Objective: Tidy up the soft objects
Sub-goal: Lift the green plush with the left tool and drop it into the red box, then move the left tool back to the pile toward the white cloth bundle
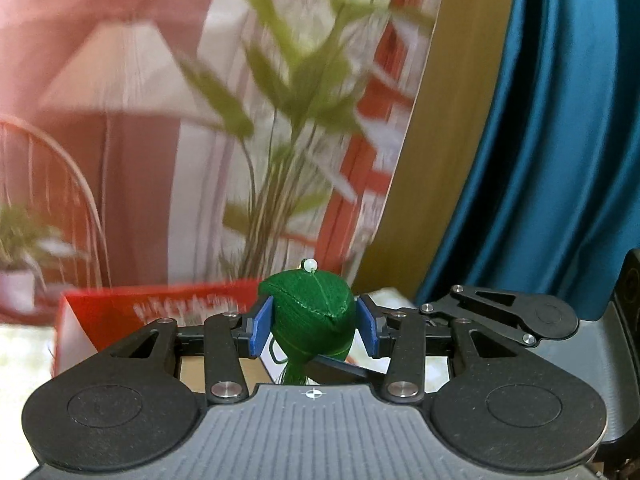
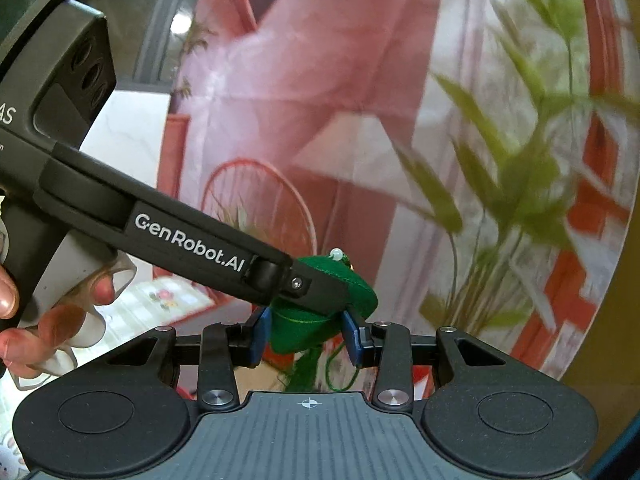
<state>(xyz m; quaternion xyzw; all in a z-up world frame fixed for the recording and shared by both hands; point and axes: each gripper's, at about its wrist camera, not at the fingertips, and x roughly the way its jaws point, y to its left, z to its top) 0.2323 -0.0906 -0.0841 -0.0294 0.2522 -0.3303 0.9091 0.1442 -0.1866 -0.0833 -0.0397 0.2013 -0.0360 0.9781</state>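
A green stuffed sachet (image 1: pixel 310 306) with a white bead (image 1: pixel 309 266) on top and a green tassel (image 1: pixel 294 374) below hangs in the air. My left gripper (image 1: pixel 314 326) is shut on it, its blue pads (image 1: pixel 262 328) pressing both sides. In the right wrist view the same sachet (image 2: pixel 304 330) sits between the blue pads (image 2: pixel 352 338) of my right gripper (image 2: pixel 308 336), which is also shut on it. One finger (image 2: pixel 316 286) of the left gripper reaches in from the left and lies over the sachet's top. The right gripper's black linkage (image 1: pixel 504 312) shows at the right of the left wrist view.
A tall leafy plant (image 1: pixel 288 92) stands ahead behind a red box (image 1: pixel 160 312). A teal curtain (image 1: pixel 552 140) hangs at the right. A wire chair (image 2: pixel 256 204) stands against the pink wall. A person's hand (image 2: pixel 44 320) holds the left gripper's handle.
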